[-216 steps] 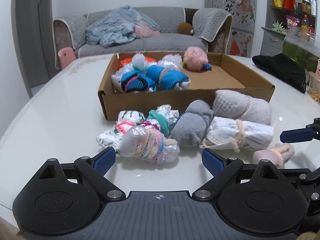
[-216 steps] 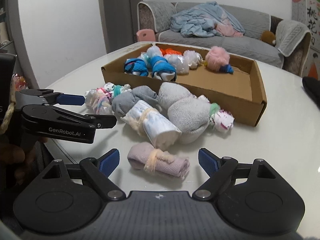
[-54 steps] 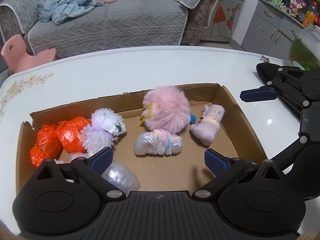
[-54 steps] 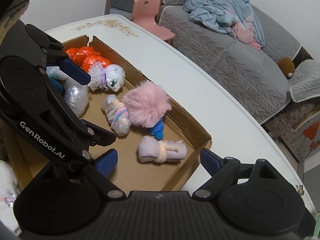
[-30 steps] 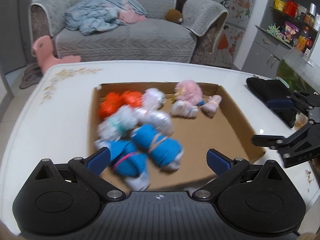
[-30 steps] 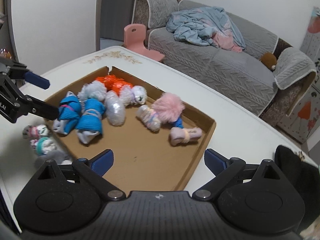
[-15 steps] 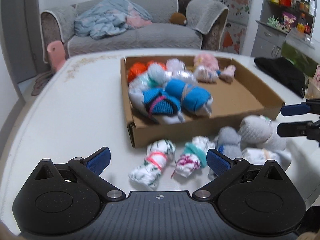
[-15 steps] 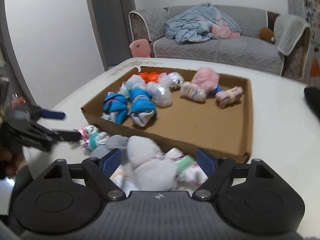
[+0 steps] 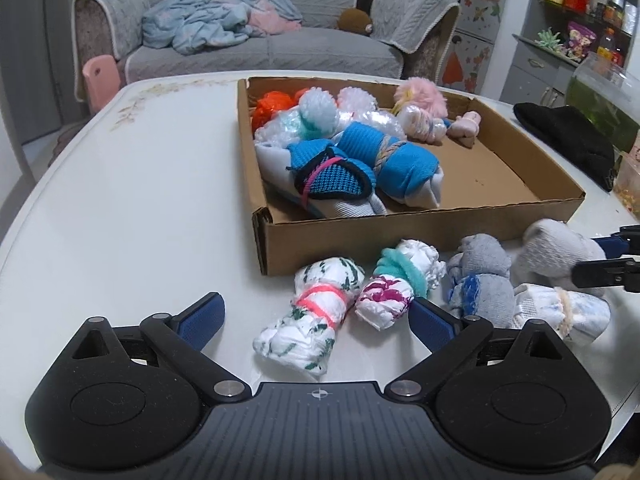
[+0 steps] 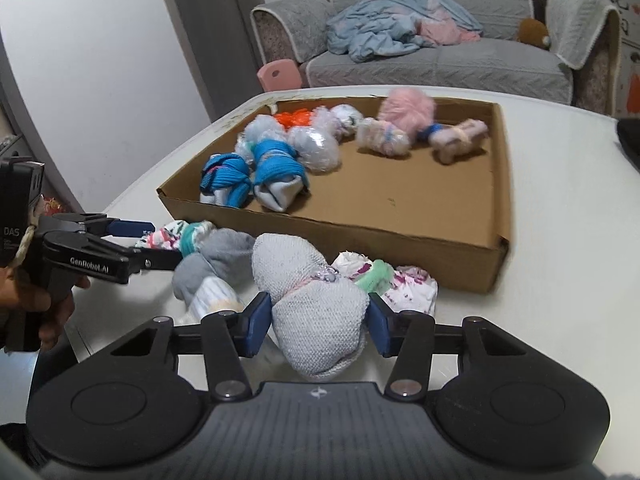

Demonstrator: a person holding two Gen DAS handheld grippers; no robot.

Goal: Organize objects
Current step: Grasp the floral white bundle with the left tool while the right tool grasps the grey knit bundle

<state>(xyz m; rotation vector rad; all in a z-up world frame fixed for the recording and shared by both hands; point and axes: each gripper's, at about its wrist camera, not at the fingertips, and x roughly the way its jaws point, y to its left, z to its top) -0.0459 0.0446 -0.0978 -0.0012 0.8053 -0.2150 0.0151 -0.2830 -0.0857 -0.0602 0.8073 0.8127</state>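
A shallow cardboard box point(image 9: 400, 232) point(image 10: 320, 228) on the white table holds several rolled sock bundles: blue, orange, plastic-wrapped, fluffy pink. More bundles lie loose on the table in front of its near wall. My right gripper point(image 10: 318, 322) is closing its jaws on a large light-grey sock bundle point(image 10: 320, 328). Both blue pads touch its sides. The left wrist view shows the same right gripper point(image 9: 586, 258) at the right edge, around that grey bundle point(image 9: 552, 252). My left gripper point(image 9: 316, 318) point(image 10: 166, 240) is open, low over a white bundle with green print and a pink band point(image 9: 316, 308).
Beside the held bundle lie a teal-banded bundle point(image 9: 400, 276), a darker grey one point(image 9: 480, 280) and a white one tied with cream string point(image 9: 560, 312). A black cloth point(image 9: 568, 136) lies right of the box. A hand point(image 10: 52, 308) holds the left gripper. Behind the table stands a sofa point(image 9: 260, 52).
Both grippers have come down closer to the loose bundles in front of the box. The right jaws have narrowed from wide open onto the grey bundle. The left jaws stay open.
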